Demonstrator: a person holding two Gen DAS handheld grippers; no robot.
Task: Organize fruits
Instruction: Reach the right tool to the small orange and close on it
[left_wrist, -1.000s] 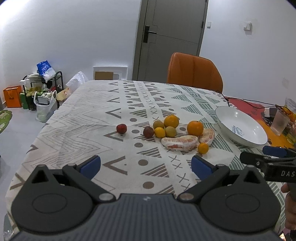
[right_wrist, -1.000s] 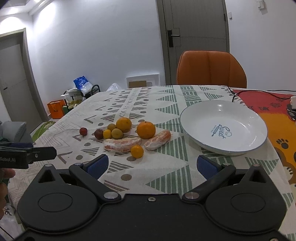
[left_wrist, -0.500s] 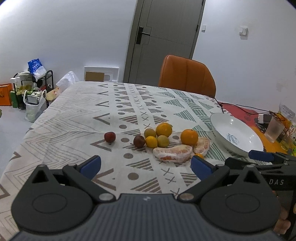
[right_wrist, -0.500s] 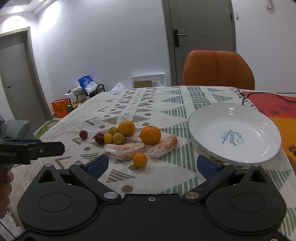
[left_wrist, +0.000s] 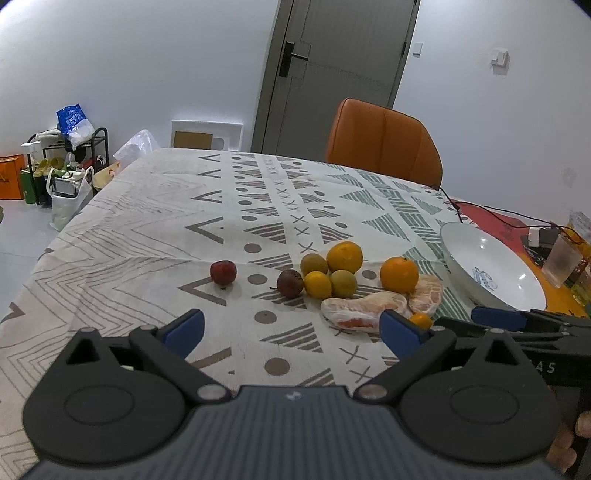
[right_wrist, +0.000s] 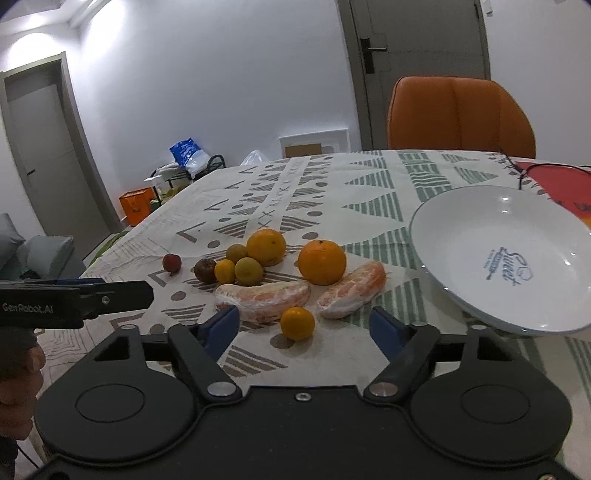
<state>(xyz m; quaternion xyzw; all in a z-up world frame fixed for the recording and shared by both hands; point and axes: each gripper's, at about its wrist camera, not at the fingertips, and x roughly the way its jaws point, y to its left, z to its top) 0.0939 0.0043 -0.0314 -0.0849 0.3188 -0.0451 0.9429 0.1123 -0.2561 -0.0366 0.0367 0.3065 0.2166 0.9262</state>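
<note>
Two peeled pomelo segments (right_wrist: 263, 300) lie lengthwise left to right.

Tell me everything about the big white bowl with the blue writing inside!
The big white bowl looks like glossy ceramic, round and shallow, with a thin dark rim. Blue writing reading "Sweet" and a small drawing sit in its middle. It is empty and stands upright on the patterned tablecloth, right of the fruit pile, touching none of the fruit.

Table (right_wrist: 332, 192): covered with a patterned cloth.
Fruits (right_wrist: 273, 273): clustered directly on it, mid-table.
White plate (right_wrist: 461, 221): lay just right of them.
</note>
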